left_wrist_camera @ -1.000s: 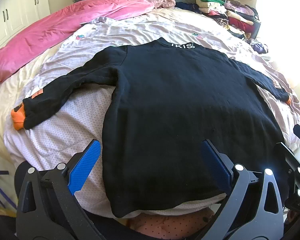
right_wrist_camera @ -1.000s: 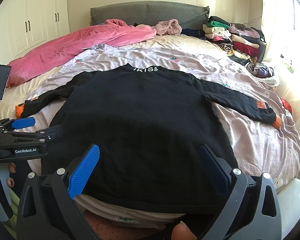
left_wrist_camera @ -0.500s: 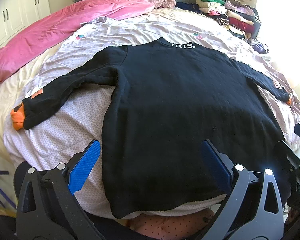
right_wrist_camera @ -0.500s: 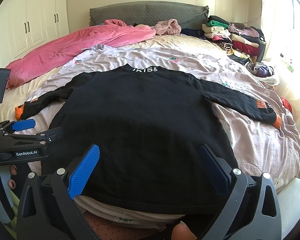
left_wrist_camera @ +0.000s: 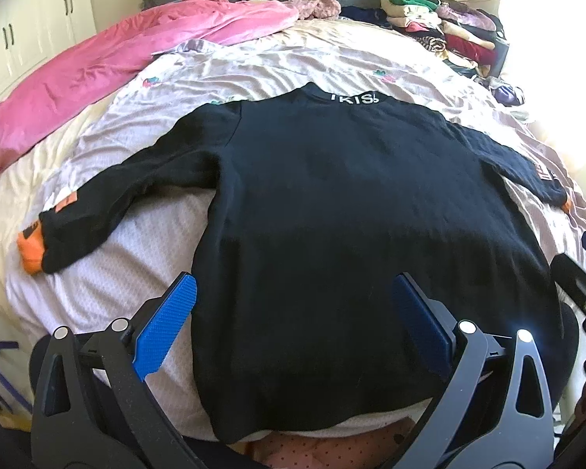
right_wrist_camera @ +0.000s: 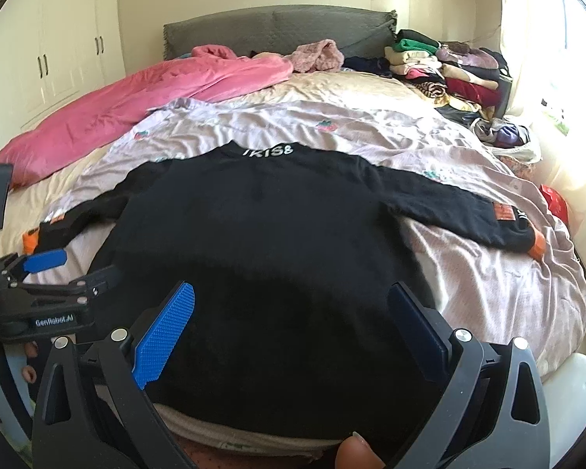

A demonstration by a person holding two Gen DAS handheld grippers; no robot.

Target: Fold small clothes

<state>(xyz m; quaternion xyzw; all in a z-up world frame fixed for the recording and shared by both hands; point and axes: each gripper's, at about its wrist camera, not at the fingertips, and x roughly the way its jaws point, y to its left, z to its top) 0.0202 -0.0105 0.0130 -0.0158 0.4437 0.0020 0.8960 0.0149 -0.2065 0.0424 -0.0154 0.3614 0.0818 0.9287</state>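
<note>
hovering over the near edge of the bed: left gripper and right gripper, both with blue pads spread wide, nothing between them. neither touches fabric as far as the views show.

sweater lies flat on the lilac sheet, back side up, collar away from the cameras with white lettering on it. hem hangs at the near bed edge, just under both grippers. both sleeves out to the sides, angled toward the near edge; orange cuff on the left sleeve end, another orange cuff on the right.

in the right wrist view the left gripper shows at the left, over the hem corner on that side.

pink blanket along the left of the bed, clothes pile at the far right corner, grey headboard behind.
</note>
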